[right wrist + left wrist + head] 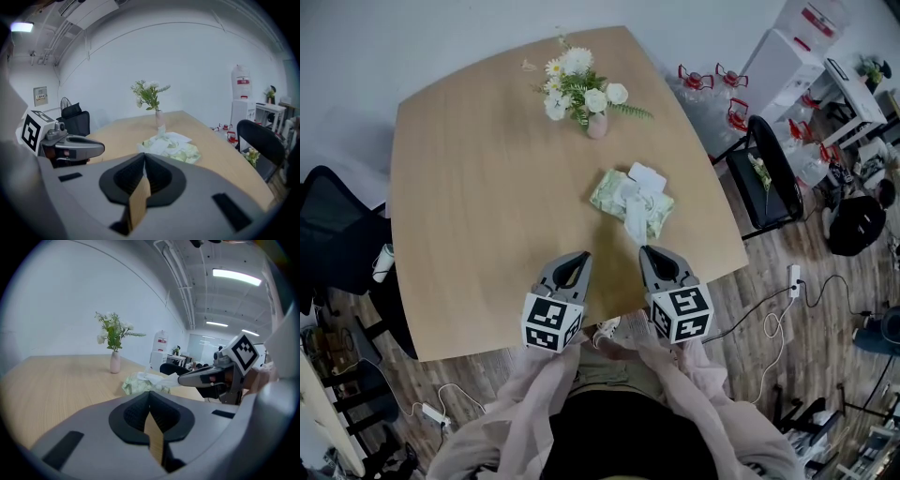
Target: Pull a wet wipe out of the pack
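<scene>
Green pack (632, 204) lies on the counter (469, 187), short of the vase (596, 125); left gripper (581, 256) and right gripper (647, 251) hover farther from it — both closed, empty. Risk: a tugged wipe (636, 221) drags the unpinned pack.

A pale wooden counter (487, 187) with rounded corners stands on a wood-plank floor (825, 356); a plain white wall (197, 61) rises behind it; one black chair (769, 178) sits at its right edge, another dark chair (333, 225) at its left; strip lights (236, 277) glow on the ceiling; a white water dispenser (242, 93) stands near the wall.
</scene>
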Demonstrator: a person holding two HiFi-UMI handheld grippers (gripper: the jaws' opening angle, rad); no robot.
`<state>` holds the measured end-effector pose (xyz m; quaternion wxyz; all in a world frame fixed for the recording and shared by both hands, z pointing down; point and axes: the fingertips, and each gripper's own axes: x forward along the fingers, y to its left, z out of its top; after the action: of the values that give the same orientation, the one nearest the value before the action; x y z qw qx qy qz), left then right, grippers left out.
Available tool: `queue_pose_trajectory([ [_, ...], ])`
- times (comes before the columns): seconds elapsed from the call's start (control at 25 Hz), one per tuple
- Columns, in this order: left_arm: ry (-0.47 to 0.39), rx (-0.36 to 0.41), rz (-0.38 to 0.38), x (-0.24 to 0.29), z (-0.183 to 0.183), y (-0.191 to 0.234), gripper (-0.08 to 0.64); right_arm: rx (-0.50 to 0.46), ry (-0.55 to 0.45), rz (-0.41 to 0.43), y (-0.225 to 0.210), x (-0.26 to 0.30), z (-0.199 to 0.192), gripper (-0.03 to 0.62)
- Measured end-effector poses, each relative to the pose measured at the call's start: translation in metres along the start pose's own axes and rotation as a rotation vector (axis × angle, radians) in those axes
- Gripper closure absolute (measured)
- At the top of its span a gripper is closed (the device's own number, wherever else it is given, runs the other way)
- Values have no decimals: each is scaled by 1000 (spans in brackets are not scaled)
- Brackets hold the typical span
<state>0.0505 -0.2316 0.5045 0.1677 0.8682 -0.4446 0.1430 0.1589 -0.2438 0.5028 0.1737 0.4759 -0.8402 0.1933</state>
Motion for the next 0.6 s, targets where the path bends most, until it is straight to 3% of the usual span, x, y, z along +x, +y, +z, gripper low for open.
queue_pose_trajectory([
  [0.6, -12, 31, -16, -23, 1, 12, 549, 60, -50, -44, 11, -14, 6, 578],
])
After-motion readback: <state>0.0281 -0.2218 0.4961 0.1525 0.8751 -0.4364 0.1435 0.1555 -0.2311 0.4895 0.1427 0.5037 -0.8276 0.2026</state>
